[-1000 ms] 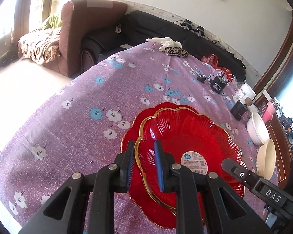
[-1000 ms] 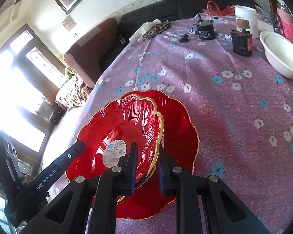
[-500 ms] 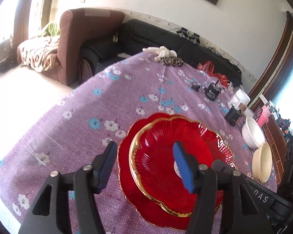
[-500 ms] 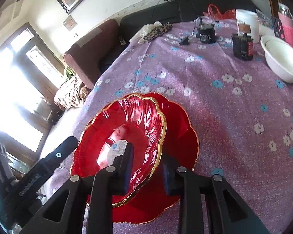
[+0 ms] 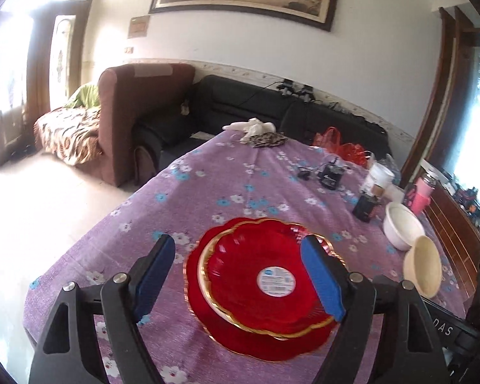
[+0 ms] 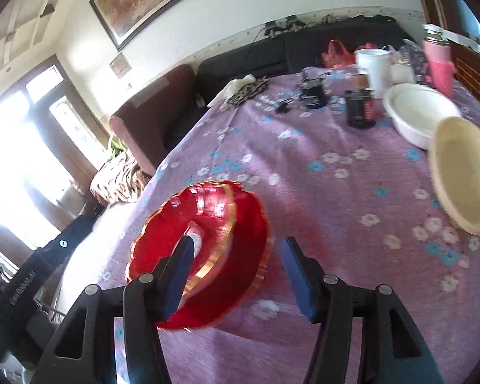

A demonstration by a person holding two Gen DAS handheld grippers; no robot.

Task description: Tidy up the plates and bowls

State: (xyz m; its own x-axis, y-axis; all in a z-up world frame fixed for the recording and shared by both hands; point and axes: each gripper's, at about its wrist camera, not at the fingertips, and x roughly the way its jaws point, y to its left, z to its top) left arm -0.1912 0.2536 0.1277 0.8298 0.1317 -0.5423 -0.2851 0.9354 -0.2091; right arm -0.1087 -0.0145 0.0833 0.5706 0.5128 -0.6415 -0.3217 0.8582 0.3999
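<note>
Left wrist | glossy scalloped red plates (image 5: 256, 275) stacked – gold-rimmed | floral tablecloth (image 5: 208, 198)

A: How does the left gripper (image 5: 236, 275) stand?
B: Tilted downward, its blue-padded fingers (image 5: 320, 280) wide apart and opening, with nothing pressed between them.
A: And the right gripper (image 6: 236, 275)?
B: Also angled down, fingers (image 6: 296, 276) parting, nothing gripped. The pads touch nothing.

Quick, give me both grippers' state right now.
Left gripper: jaws opening, empty, above the stacked red plates.
Right gripper: jaws opening, holding nothing, plates lying on the table.
</note>
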